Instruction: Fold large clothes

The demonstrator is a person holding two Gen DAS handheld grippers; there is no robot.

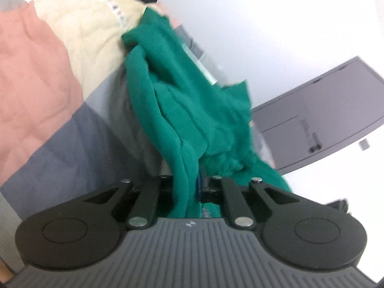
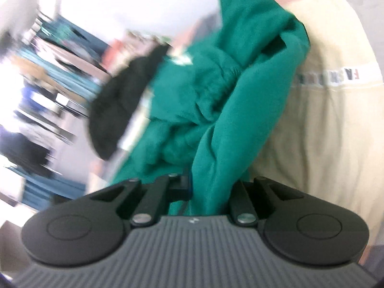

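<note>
Both tongs are clamping down on the same green garment (image 1: pixel 192 110) right now. The left gripper (image 1: pixel 192 187) is pinching a bunched strip of it, and the right gripper (image 2: pixel 204 187) is squeezing another fold, fabric running straight into the closed jaws. The green piece is hanging crumpled in a rope-like wad between them, trailing over a cream sweatshirt (image 2: pixel 324 120) and a pink-and-grey blanket (image 1: pixel 31 72) underneath. So honestly this is looking like the very start: it's getting picked up, nothing is getting spread flat yet, and no fold is showing. All the actual folding is still waiting.
</note>
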